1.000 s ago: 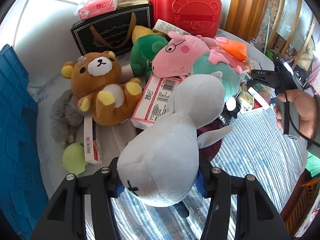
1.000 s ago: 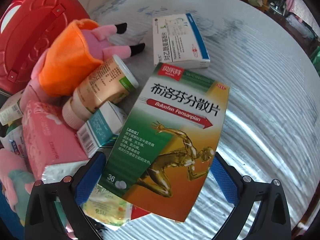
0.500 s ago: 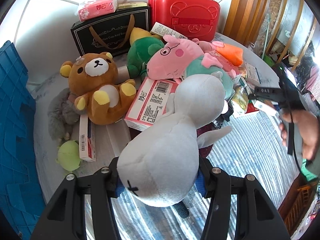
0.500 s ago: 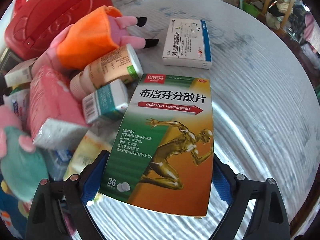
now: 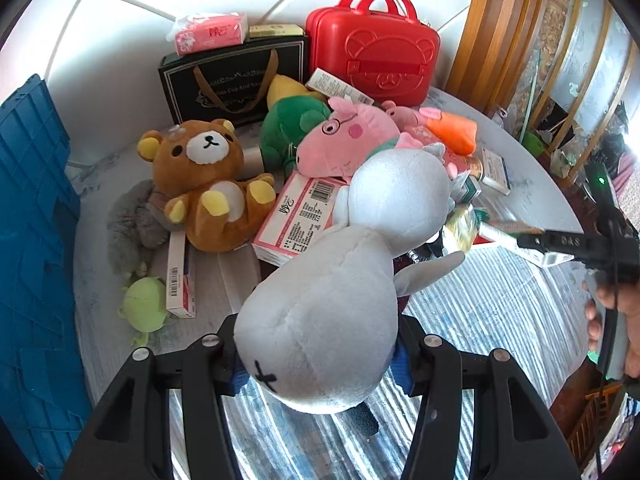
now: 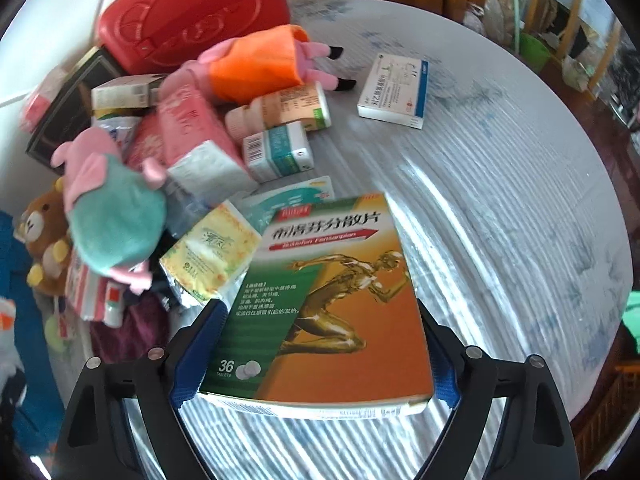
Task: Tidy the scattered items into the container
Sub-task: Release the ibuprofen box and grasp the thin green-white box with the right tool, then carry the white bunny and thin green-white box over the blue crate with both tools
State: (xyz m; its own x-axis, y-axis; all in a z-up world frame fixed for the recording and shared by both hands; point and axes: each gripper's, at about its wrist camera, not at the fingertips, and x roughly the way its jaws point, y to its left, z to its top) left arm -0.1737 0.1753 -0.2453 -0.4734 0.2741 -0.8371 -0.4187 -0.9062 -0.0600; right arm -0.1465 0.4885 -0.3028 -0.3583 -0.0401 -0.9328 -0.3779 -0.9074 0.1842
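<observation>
My left gripper [image 5: 320,356] is shut on a grey plush toy [image 5: 336,300], gripped at its round lower end and held above the table. The blue crate [image 5: 32,220] stands at the left edge of the left wrist view. My right gripper [image 6: 316,340] has a large green-and-orange medicine box [image 6: 320,300] between its blue pads. Its jaws are closing, and the pads press on both long sides of the box, which hangs above the silver table cover [image 6: 500,220]. In the left wrist view, a person's hand [image 5: 616,320] carries that gripper at the far right.
A heap of things fills the back of the table: a brown bear [image 5: 200,176], a pink pig plush [image 5: 348,140], a red case [image 5: 376,60], a black gift bag [image 5: 228,84], a bottle [image 6: 280,112], tissue packs and several small boxes. A white-and-blue box [image 6: 394,94] lies apart.
The right gripper has risen with the medicine box and rolled, so the heap now sits further left and lower in its view. The left gripper lifted the grey plush a little.
</observation>
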